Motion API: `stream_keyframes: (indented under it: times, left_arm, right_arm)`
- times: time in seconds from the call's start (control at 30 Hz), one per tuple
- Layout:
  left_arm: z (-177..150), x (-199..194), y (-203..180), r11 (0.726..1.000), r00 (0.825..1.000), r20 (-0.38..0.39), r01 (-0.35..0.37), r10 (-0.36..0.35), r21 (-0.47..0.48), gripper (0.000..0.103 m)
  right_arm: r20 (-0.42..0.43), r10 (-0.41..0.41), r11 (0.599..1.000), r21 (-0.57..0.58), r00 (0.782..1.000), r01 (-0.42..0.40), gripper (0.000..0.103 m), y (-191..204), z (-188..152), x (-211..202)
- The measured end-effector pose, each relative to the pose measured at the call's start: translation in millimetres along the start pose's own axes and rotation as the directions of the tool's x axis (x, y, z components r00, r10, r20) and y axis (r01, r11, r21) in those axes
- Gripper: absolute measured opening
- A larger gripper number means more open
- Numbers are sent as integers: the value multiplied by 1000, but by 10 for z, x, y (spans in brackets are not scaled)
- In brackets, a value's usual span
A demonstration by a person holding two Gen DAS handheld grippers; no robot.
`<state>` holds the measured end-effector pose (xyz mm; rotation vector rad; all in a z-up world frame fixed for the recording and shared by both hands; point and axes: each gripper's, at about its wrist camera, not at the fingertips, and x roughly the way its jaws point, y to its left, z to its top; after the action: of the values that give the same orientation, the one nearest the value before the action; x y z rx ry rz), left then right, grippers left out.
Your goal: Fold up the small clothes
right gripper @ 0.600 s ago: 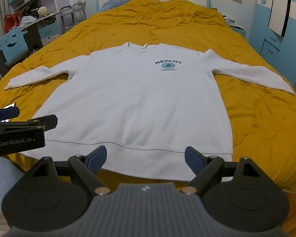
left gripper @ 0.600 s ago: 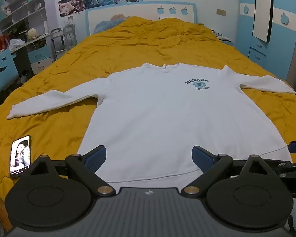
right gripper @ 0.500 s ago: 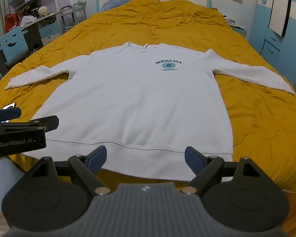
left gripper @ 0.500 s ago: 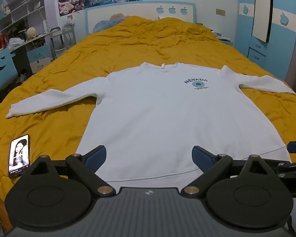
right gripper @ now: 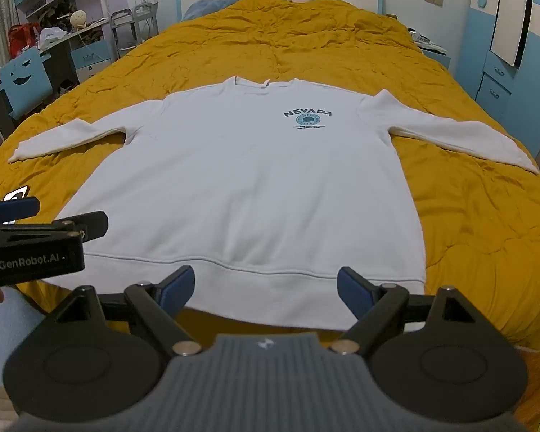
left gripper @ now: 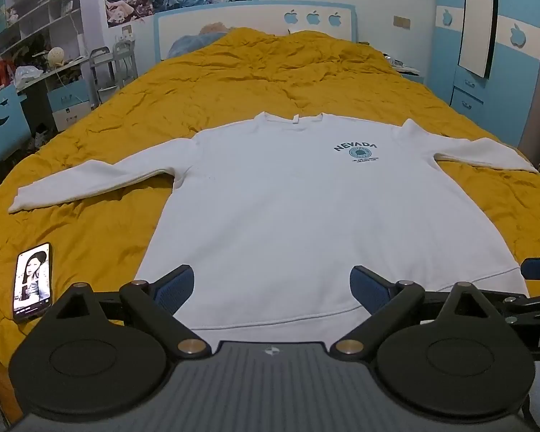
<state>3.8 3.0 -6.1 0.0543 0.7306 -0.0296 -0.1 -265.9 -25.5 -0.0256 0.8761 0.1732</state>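
Observation:
A white long-sleeved sweatshirt [left gripper: 298, 208] with a "NEVADA" print lies flat, front up, on the yellow bedspread [left gripper: 252, 82], both sleeves spread out sideways. It also shows in the right wrist view [right gripper: 262, 187]. My left gripper [left gripper: 271, 286] is open and empty, hovering just before the hem. My right gripper [right gripper: 266, 288] is open and empty, also just before the hem, further right. The left gripper shows at the left edge of the right wrist view [right gripper: 32, 241].
A phone [left gripper: 32, 280] with a lit screen lies on the bedspread left of the hem. A desk and blue chair [left gripper: 3, 122] stand to the left of the bed. A blue wardrobe [left gripper: 496, 54] stands to the right. The headboard [left gripper: 255, 25] is at the far end.
Both views have shifted very slightly; the sweatshirt lies as before and both grippers stay open.

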Motion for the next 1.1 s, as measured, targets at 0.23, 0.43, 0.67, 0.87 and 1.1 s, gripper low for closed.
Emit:
stream_keyframes:
  times: [0.23, 0.43, 0.67, 0.87, 1.1]
  left_arm:
    - [1, -19, -55, 1000, 1000, 0, 1, -1, -2, 103]
    - [0, -16, -53, 1000, 1000, -2, 1, -1, -3, 103]
    - [-31, -6, -70, 1000, 1000, -4, 0, 0, -4, 103]
    - [-56, -10, -63, 1000, 1000, -9, 3, -3, -10, 103]
    - [-65, -11, -68, 1000, 1000, -10, 4, -5, -10, 103]
  right_arm:
    - [0, -1, 1000, 0, 1000, 1, 82, 3, -1, -1]
    - [-1, -1, 1000, 0, 1000, 1, 82, 6, -3, 1]
    - [-1, -1, 1000, -1, 1000, 1, 82, 6, -3, -1]
    - [2, 1, 1000, -3, 1000, -1, 82, 15, -13, -9]
    - [6, 0, 1000, -4, 1000, 0, 82, 29, -58, 45]
